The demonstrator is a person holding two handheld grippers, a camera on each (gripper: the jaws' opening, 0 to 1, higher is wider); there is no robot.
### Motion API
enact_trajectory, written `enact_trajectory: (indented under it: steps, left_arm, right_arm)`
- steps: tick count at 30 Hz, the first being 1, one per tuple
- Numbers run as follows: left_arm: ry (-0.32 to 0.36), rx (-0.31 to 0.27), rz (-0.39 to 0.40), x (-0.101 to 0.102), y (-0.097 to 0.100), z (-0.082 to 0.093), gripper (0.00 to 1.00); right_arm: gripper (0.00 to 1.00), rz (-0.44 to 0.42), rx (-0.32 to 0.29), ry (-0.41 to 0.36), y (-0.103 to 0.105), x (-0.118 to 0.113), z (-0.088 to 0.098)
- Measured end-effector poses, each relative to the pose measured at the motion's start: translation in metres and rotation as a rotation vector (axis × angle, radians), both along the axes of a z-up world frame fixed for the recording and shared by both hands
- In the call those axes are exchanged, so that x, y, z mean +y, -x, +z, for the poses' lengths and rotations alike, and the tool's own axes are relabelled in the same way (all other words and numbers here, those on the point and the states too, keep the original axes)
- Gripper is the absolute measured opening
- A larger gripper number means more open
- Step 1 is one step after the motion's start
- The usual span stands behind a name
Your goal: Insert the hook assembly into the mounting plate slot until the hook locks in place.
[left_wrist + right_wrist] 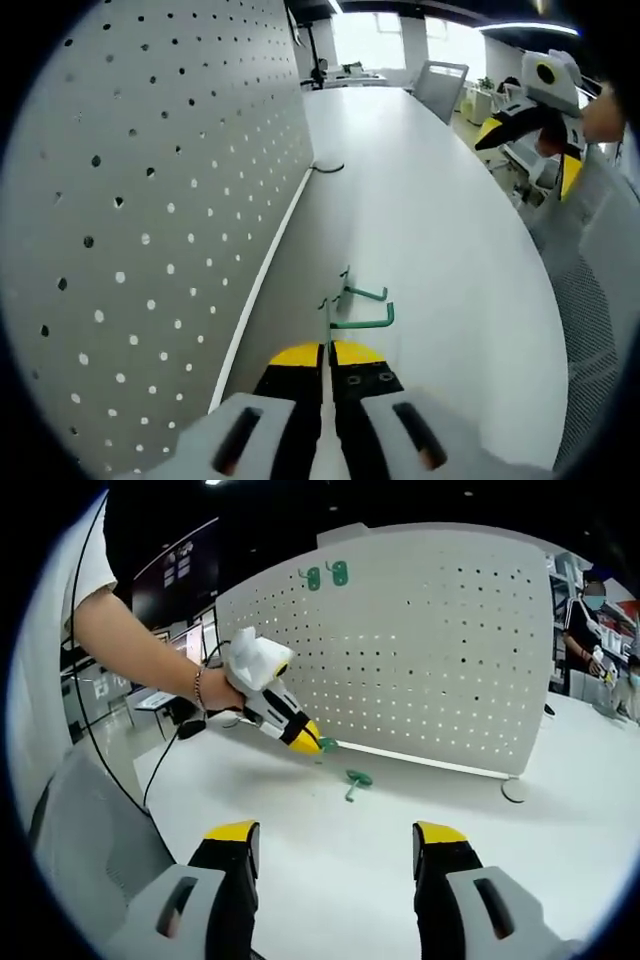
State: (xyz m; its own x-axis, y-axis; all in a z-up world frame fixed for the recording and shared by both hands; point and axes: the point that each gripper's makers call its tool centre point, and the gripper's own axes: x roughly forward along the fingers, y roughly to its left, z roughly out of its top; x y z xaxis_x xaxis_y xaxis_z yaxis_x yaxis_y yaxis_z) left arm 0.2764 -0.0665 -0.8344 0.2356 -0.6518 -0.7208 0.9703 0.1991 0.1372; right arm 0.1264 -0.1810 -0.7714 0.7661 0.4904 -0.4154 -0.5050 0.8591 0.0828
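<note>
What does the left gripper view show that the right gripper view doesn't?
Left gripper view: a dark hook at the pegboard's base, and the right gripper, raised. Right gripper view: two green pieces mounted near the pegboard's top, and a person's arm. Shared: the pegboard, white table, and left gripper shut on a green hook.

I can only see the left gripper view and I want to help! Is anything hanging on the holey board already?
Observer: Yes. The right gripper view shows two green mounts hanging near the top edge of the pegboard.
Operator: I see a green hook pinched right in front of me. Is the other gripper holding one too?
Observer: No. The right gripper has its jaws wide apart with nothing between them.
</note>
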Motion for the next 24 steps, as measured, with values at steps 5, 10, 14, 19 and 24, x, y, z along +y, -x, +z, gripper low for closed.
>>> enact_trajectory:
  steps: [5, 10, 14, 19, 24]
  left_arm:
    - [0.04, 0.004, 0.006, -0.003, 0.003, 0.007, 0.01]
    - [0.1, 0.021, 0.009, -0.004, 0.006, 0.017, 0.01]
    - [0.141, 0.014, 0.024, -0.004, 0.005, 0.026, 0.01]
    - [0.178, 0.008, 0.048, -0.001, 0.004, 0.036, 0.01]
    - [0.219, -0.01, 0.066, 0.001, 0.002, 0.051, 0.01]
  right_arm:
    - [0.6, 0.002, -0.003, 0.009, 0.0, 0.0, 0.0]
    - [0.6, -0.002, -0.006, 0.008, 0.0, -0.001, 0.001]
    - [0.6, -0.002, -0.011, -0.006, -0.001, 0.0, 0.003]
    - [0.6, -0.011, -0.016, -0.006, -0.001, -0.002, 0.003]
    - [0.6, -0.012, -0.017, -0.007, -0.001, -0.002, 0.004]
